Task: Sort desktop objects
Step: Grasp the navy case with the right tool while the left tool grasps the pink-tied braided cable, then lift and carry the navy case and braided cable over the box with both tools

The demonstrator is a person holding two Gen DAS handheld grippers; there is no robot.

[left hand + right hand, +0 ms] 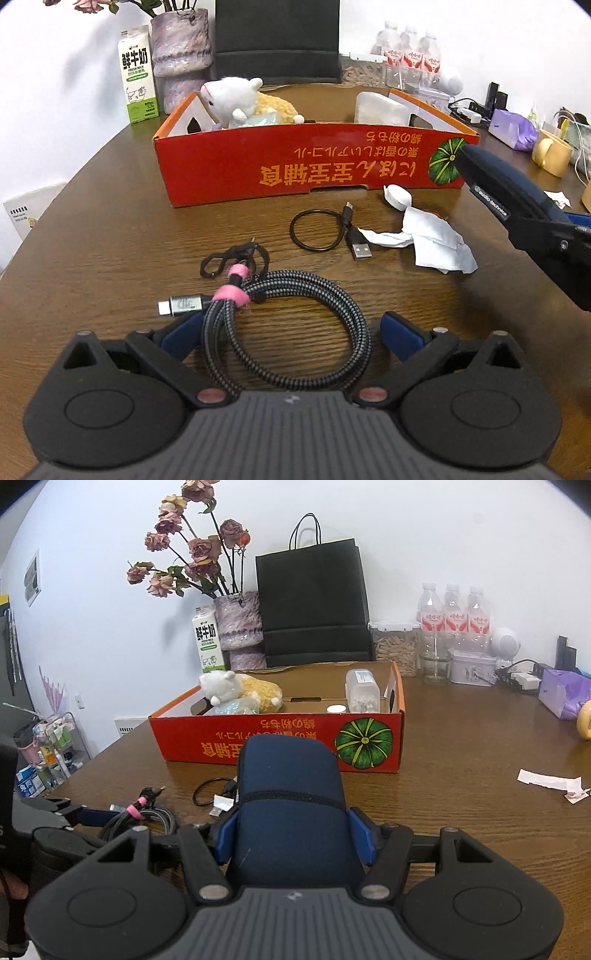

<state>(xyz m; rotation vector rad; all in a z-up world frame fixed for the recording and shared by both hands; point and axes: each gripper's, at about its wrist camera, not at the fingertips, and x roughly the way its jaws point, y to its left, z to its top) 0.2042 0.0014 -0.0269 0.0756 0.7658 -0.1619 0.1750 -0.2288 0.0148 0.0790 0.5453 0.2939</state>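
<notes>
My left gripper (291, 328) is open, its blue fingers on either side of a coiled grey braided cable (291, 321) with pink ties on the brown table. My right gripper (295, 834) is shut on a dark blue pouch (291, 805) and holds it above the table in front of the red cardboard box (280, 738). The pouch also shows in the left wrist view (509, 192), at the right. The box (295, 162) holds a plush sheep (236, 99) and a clear container (364, 690). A short black USB cable (325, 232) and crumpled white paper (436, 240) lie before the box.
A milk carton (136, 74), a vase of dried roses (240, 627) and a black paper bag (314, 602) stand behind the box. Water bottles (454, 609), a purple pack (561, 694) and paper scraps (550, 782) are at the right.
</notes>
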